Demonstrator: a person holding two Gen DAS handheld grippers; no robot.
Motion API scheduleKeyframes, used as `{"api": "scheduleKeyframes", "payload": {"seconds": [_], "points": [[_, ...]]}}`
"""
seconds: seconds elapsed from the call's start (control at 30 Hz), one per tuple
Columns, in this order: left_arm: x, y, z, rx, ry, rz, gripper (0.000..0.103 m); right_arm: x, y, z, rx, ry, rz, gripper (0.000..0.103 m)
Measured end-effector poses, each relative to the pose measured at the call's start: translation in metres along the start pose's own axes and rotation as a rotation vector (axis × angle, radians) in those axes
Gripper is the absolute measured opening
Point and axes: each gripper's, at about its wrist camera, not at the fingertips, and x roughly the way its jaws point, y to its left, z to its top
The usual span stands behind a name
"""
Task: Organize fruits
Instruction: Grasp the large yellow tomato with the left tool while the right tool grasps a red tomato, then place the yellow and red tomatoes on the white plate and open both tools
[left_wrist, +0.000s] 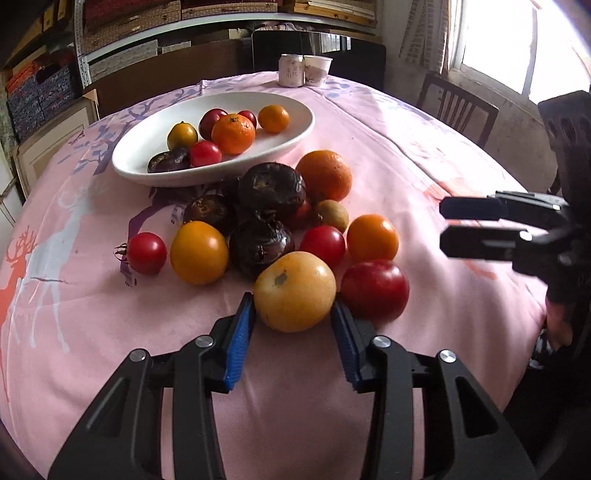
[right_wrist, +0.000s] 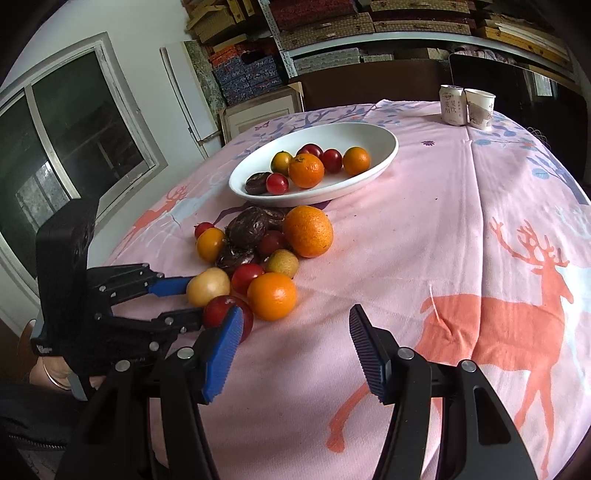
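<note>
The oval white ceramic bowl (left_wrist: 295, 136) holds seven fruits: one large orange mandarin (left_wrist: 233, 133), one smaller orange fruit (left_wrist: 273, 118), one yellow-green fruit (left_wrist: 182, 135), three small red fruits and one dark brown water chestnut (left_wrist: 168, 161). Just in front of the bowl, a heap lies on the pink deer-print tablecloth (left_wrist: 424, 155); about a dozen pieces show, the big round orange (left_wrist: 324, 175) nearest the bowl, some half hidden. Beyond the bowl stand one white drink can (left_wrist: 291, 70) and one paper cup (left_wrist: 317, 70), touching.

On the heap's side farthest from the bowl, the left gripper (left_wrist: 294, 316) is clamped on the pale yellow round fruit (left_wrist: 294, 291), both blue pads against its sides, fruit resting on the cloth. The right gripper (right_wrist: 293, 345) hovers beside the heap, jaws spread and empty; its left pad overlaps the large red plum-like fruit (right_wrist: 221, 310), though whether they touch I cannot tell.
</note>
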Motion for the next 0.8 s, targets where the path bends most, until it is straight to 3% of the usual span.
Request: {"api": "scheduleKeyframes", "payload": {"seconds": [0.13,0.37,0.5,0.6,0.8], "points": [[-0.013,-0.006,-0.003,0.041,-0.048,0.041,0.04,0.0,0.017,-0.005,-0.063,0.023,0.014,0.06],[-0.061,0.026,-0.01,-0.071,-0.113,0.047,0.04,0.016,0.061,-0.009,-0.183,0.073,0.072,0.06],[-0.066,0.039,-0.017,-0.114,-0.106,0.065,0.04,0.042,0.063,-0.001,-0.139,0.129,0.047,0.057],[-0.064,0.042,-0.022,-0.127,-0.1,0.061,0.04,0.051,0.061,0.004,-0.107,0.132,0.03,0.038],[-0.062,0.044,-0.009,-0.122,-0.115,0.057,0.04,0.032,0.048,0.019,-0.03,0.085,0.116,0.038]]}}
